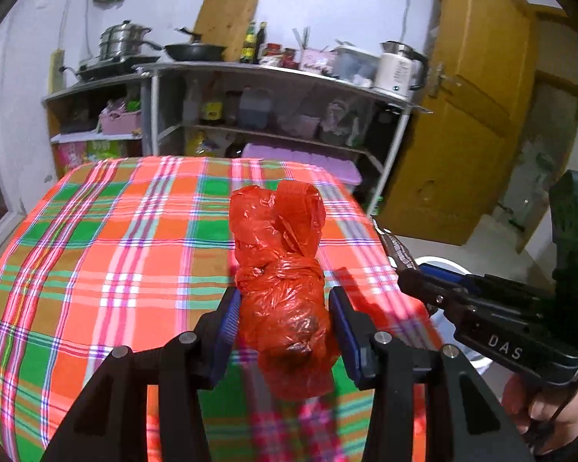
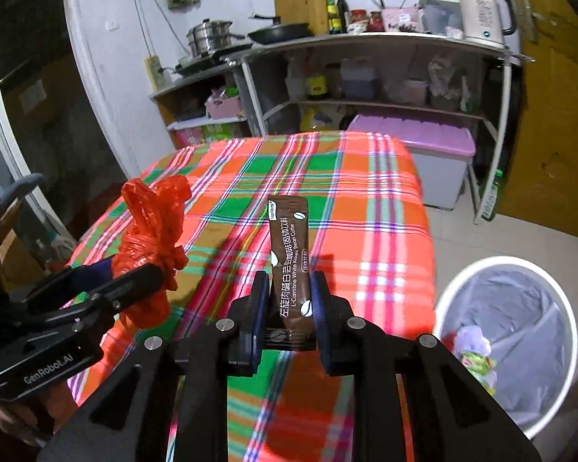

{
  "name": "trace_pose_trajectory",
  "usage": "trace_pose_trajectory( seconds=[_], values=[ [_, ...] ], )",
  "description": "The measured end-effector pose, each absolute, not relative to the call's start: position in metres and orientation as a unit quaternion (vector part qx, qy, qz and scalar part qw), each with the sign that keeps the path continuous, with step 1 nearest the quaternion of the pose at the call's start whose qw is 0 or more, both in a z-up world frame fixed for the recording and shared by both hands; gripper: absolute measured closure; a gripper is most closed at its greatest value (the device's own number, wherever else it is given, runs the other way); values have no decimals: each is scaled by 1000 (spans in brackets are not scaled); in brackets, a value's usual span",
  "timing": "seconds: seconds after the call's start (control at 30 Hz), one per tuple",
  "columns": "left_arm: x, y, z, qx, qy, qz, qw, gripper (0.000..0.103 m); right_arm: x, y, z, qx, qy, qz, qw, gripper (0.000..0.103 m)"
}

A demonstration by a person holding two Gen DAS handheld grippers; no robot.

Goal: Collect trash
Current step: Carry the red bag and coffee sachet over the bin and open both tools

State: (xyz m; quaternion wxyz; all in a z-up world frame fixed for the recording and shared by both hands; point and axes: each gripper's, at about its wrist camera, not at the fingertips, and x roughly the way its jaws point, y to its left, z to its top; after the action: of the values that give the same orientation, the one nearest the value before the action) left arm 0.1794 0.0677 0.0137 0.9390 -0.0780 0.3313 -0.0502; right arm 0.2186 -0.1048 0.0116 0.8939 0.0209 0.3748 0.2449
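Red-orange plastic film, knotted into a small bundle, is sitting between the blue pads of the left gripper (image 1: 285,331), which is clenching the knotted plastic bag (image 1: 281,288) around its lower body, with the loose handles flaring up beyond the fingertips. In the right wrist view the same bag (image 2: 150,254) is hanging over the near left corner of the plaid tablecloth (image 2: 327,177), lifted clear of it. The right gripper (image 2: 289,308) is pinching a brown coffee stick sachet (image 2: 289,254) by its lower end, so that most of the packet is standing upright above the jaws, over the near edge of the tablecloth. To the right of the tablecloth, down on the floor, a white trash bin (image 2: 454,281) with a grey liner is standing open, with some purple and green scraps already lying inside. Both pieces are looking light and soft: the bag is crinkly, slippery and easily squashed, so gripping at or just below the knot, where the film is bunched thick, is likely safest, while the sachet is thin, glossy and bendy, and a flat pinch across its width near one end should be keeping it from sliding or flopping on the way to the bin.
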Motion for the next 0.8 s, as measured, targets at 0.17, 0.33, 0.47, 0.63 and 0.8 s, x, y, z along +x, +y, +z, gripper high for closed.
trace_pose_trajectory(
  seconds=[0.17, 0.33, 0.47, 0.63, 0.8],
  values=[
    [166, 40, 27, -70, 318, -77, 942, 56, 193, -133, 22, 33, 361, 231, 903, 80],
    [160, 18, 35, -64, 311, -97, 943, 56, 178, -163, 28, 48, 354, 210, 910, 80],
    [160, 1, 38, -57, 310, -113, 942, 56, 171, -184, 30, 58, 350, 192, 915, 80],
    [163, -22, 38, -46, 312, -137, 939, 56, 167, -210, 27, 75, 350, 169, 919, 80],
    [172, -42, 37, -40, 314, -158, 935, 56, 166, -235, 24, 88, 351, 148, 921, 80]
  ],
)
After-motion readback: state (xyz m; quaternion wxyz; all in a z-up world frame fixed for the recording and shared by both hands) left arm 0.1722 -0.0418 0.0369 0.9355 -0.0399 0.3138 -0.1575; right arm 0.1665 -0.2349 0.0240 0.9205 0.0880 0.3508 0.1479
